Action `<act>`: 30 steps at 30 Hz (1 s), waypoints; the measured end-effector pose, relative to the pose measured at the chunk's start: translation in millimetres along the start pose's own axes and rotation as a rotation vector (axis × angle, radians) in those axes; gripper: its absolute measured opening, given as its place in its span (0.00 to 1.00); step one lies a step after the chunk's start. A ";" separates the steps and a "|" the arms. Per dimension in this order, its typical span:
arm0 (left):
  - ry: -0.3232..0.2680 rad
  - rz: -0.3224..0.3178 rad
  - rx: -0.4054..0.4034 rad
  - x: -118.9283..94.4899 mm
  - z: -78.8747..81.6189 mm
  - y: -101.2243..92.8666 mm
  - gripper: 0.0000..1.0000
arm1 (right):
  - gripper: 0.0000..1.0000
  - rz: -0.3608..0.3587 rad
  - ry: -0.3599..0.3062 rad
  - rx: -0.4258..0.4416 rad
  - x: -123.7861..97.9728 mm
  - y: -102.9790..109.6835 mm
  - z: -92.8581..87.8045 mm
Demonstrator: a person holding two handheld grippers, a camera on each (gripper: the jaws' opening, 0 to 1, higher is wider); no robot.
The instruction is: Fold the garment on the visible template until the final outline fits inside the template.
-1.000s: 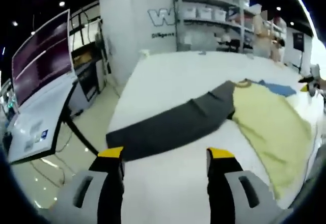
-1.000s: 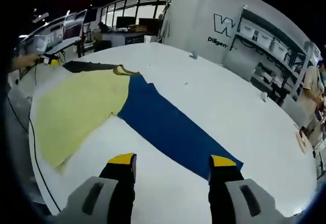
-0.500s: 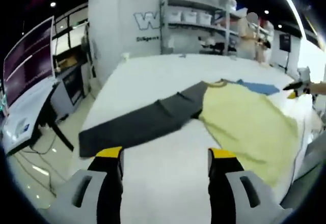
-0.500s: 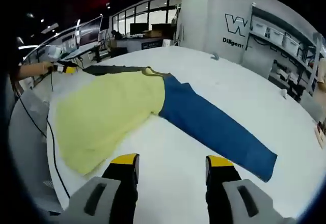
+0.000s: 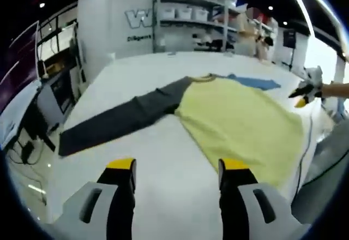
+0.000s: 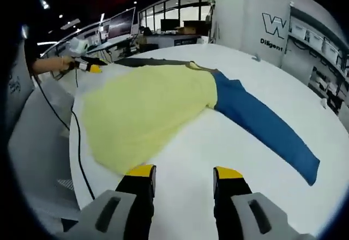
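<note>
Left gripper view is looking across a white surface where the garment is lying spread flat — a pale yellow body with a dark grey sleeve stretching away toward the left and a blue sleeve showing just past the collar. The left gripper is hovering above bare surface near the yellow hem, its yellow-tipped jaws spread and pinching nothing. At the right edge, the right gripper is showing in a person's hand. Right gripper view is showing the same garment from the opposite side, the blue sleeve running off to the right. The right gripper is hanging over the surface just beside the hem, jaws apart and holding nothing — the left gripper is showing at far left.
</note>
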State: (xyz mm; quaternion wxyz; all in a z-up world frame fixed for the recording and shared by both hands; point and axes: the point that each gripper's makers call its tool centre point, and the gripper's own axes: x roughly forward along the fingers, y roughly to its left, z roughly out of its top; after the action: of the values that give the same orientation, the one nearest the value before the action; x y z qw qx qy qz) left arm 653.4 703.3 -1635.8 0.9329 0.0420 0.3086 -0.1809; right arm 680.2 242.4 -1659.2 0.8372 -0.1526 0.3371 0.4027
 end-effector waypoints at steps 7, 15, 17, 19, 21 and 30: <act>0.035 -0.033 -0.008 -0.5 -13.0 -33.4 0.53 | 0.37 0.063 -0.001 -0.009 7.3 31.8 -2.3; 0.084 -0.095 0.025 0.6 -27.5 -60.5 0.51 | 0.31 0.115 -0.017 0.007 14.3 62.1 -5.9; 0.088 -0.118 0.018 1.6 -29.3 -62.9 0.49 | 0.30 0.127 -0.011 0.013 16.0 71.1 -8.0; 0.096 -0.122 0.011 2.3 -31.9 -64.2 0.46 | 0.29 0.122 -0.007 0.015 16.0 73.3 -8.7; 0.119 -0.161 0.022 1.9 -37.1 -73.6 0.42 | 0.27 0.123 -0.016 0.040 15.0 76.3 -6.7; 0.191 -0.240 0.021 2.6 -52.6 -89.2 0.28 | 0.10 0.160 -0.011 0.095 14.6 85.3 -13.9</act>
State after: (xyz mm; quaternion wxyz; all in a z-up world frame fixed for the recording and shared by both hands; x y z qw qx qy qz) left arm 593.5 629.4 -1676.8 0.8706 0.0316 0.3968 -0.2893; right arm 614.3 297.0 -1677.9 0.8105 -0.0832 0.3621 0.4527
